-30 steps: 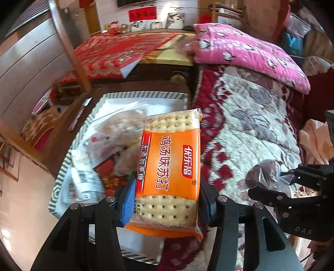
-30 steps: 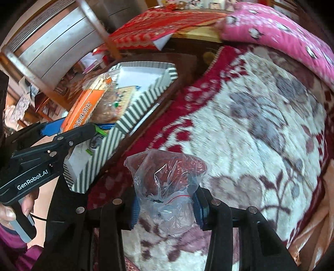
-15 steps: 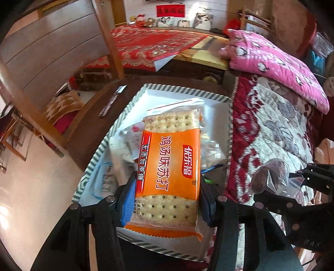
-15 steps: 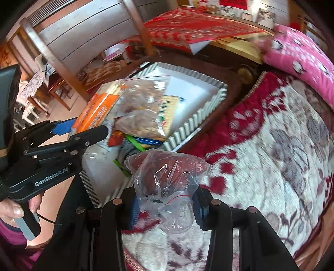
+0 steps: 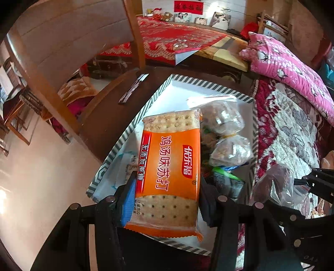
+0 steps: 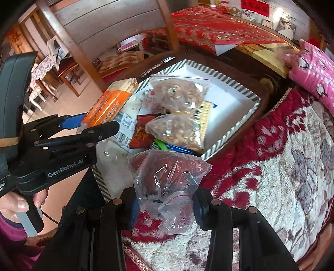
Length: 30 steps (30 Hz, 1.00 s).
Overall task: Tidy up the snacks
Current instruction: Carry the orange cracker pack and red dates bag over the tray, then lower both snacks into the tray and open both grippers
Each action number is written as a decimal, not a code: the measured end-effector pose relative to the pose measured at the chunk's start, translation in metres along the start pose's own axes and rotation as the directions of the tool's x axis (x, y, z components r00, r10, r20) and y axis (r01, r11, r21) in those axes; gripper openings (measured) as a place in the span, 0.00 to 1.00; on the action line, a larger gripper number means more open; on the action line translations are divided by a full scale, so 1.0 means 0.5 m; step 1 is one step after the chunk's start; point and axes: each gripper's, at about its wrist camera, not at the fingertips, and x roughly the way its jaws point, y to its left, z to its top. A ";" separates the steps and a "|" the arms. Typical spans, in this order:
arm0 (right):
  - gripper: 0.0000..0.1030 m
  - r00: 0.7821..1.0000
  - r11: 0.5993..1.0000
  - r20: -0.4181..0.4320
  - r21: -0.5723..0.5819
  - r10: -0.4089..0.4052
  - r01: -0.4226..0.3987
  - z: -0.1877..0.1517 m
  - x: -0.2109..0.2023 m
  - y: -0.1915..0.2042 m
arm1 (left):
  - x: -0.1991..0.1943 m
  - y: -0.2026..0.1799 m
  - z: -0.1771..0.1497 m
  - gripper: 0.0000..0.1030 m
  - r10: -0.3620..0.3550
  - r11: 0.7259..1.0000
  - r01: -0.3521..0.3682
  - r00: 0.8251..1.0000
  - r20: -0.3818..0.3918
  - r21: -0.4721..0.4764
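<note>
Evidently both loads are hanging over the striped tray (image 5: 158, 93): the left gripper (image 5: 167, 200) is clamping the orange cracker packet (image 5: 169, 173), the right gripper (image 6: 165, 206) is pinching the clear bag (image 6: 167, 179), and each probably needs lowering before release.

Sunlit room: pale floor (image 5: 41, 177) at lower left, a wooden chair back (image 5: 68, 48) at upper left, a red patterned cloth (image 5: 173, 39) at top centre, possibly framed photos (image 5: 200, 19) against the far wall.
</note>
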 end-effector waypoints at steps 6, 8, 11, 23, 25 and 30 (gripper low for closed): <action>0.44 0.998 0.999 -0.050 -0.025 0.034 -0.035 0.018 0.051 0.027 | 0.018 0.022 0.001 0.49 0.017 1.000 -0.018 1.000 -0.020 -0.021; 0.44 0.997 0.999 -0.063 -0.027 0.038 -0.039 0.027 0.073 0.032 | 0.021 0.026 0.002 0.49 0.021 0.999 -0.022 1.000 -0.022 -0.026; 0.44 0.997 0.999 -0.075 -0.032 0.031 -0.033 0.040 0.098 0.034 | 0.030 0.033 0.004 0.49 0.026 0.999 -0.027 0.999 -0.031 -0.031; 0.44 0.997 1.000 -0.072 0.016 0.003 -0.002 0.093 0.141 -0.004 | 0.052 0.020 0.024 0.49 0.025 1.000 -0.025 0.999 -0.036 -0.006; 0.45 0.998 1.000 -0.068 0.019 0.004 -0.002 0.093 0.140 -0.003 | 0.052 0.018 0.026 0.49 0.034 0.999 -0.034 0.999 -0.033 0.000; 0.53 0.999 1.000 -0.050 0.014 0.007 -0.006 0.080 0.116 0.003 | 0.044 0.019 0.024 0.50 0.034 0.999 -0.035 0.999 -0.029 -0.010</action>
